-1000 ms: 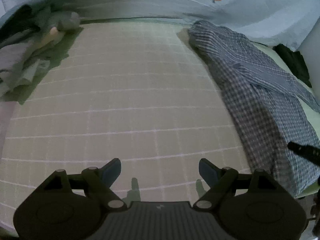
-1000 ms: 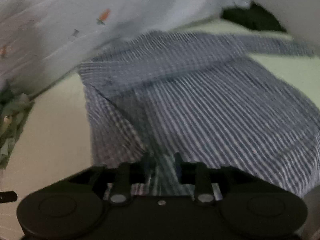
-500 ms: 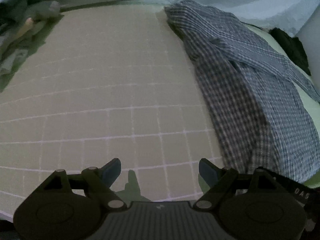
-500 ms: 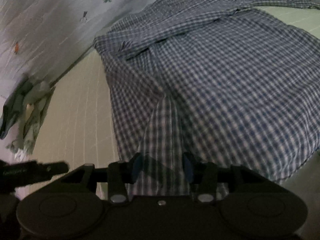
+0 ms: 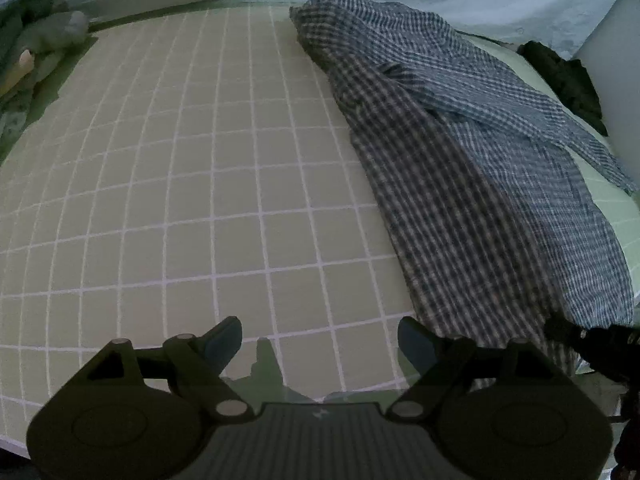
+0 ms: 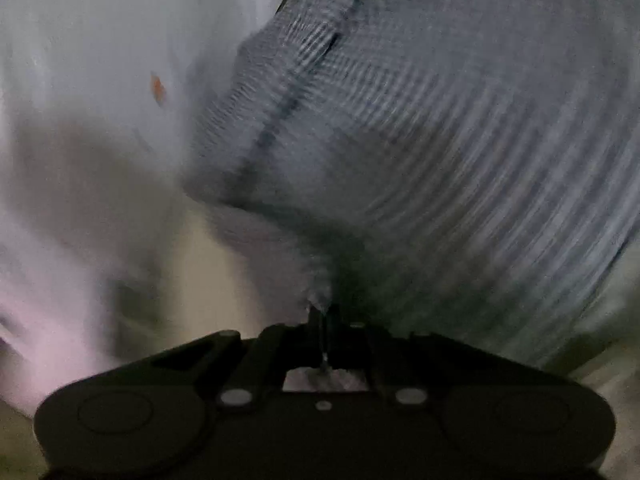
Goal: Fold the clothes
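Clothes pile [image 5: 36,60] is sitting at ten o'clock in the left wrist view, well apart from the work area. Gridded sheet [image 5: 208,200] is filling the centre, bare, presumably being kept as folding space. Left gripper [image 5: 320,340] is hanging over it at six o'clock, jaws spread wide with nothing between them, probably waiting its turn. Checked shirt [image 5: 460,184] is lying from twelve to four o'clock, one long edge running down toward the right gripper [image 5: 592,344], dark at four o'clock. In the right wrist view, heavily blurred, the right gripper [image 6: 322,320] is clenching a pinch of shirt hem [image 6: 320,300], the cloth rising to a peak at the fingertips, likely for dragging a fold across. Compared with half a second ago, its jaws were standing apart around the fabric; now they are shut, and the view is rolling. The shirt is reaching nearer the left gripper than one second ago.
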The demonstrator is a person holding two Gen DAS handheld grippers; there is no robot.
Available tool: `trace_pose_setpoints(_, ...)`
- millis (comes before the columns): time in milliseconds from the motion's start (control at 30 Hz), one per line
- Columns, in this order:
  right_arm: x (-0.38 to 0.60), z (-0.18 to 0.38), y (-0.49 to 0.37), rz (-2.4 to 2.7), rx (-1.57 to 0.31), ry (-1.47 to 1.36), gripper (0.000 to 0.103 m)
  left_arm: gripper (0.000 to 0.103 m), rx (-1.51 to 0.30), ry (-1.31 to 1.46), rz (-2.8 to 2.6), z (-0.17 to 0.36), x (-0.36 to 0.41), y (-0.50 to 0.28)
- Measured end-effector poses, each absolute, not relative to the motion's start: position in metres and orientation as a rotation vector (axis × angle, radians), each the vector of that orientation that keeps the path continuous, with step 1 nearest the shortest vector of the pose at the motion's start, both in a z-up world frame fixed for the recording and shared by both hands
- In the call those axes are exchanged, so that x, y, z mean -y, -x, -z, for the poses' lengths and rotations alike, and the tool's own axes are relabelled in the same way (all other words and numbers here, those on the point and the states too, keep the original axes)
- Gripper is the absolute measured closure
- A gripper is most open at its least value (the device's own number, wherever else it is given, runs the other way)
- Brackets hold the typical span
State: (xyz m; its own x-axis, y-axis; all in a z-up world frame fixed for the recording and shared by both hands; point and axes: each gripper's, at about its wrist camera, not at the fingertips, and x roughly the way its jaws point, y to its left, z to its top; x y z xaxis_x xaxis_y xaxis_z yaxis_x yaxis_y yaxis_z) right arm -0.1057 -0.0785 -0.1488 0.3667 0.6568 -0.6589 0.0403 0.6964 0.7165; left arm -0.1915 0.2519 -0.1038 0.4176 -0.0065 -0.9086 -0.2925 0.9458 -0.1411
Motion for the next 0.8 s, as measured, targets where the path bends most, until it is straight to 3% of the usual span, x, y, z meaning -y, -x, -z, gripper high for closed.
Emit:
trace_pose_setpoints(100,0.070,0.138,0.101,-0.451,-1.158,-0.517,0.097,0.017,-1.128,0.308,-0.202,0.102,-0.253,0.189)
trace_pose_setpoints(200,0.074,0.131,0.096,-0.442,-1.147,-0.470,0.076,0.017,-1.114,0.335,-0.243,0.100,-0.254,0.182)
trace_pose_setpoints(233,0.078,0.129,0.092,-0.435,-1.139,-0.476,0.061,0.017,-1.107,0.346,-0.263,0.099,-0.255,0.179)
trace_pose_setpoints(267,0.082,0.127,0.085,-0.423,-1.126,-0.499,0.054,0.017,-1.100,0.356,-0.283,0.097,-0.256,0.175)
trace_pose_setpoints(433,0.095,0.118,0.034,-0.397,-1.054,-0.533,0.036,0.016,-1.055,0.429,-0.392,0.097,-0.261,0.147)
trace_pose_setpoints(633,0.113,0.111,-0.042,-0.335,-0.977,-0.463,0.031,0.016,-1.053,0.482,-0.509,0.109,-0.263,0.100)
trace_pose_setpoints(800,0.122,0.107,-0.100,-0.255,-0.915,-0.237,0.030,0.016,-1.086,0.471,-0.540,0.116,-0.266,0.063)
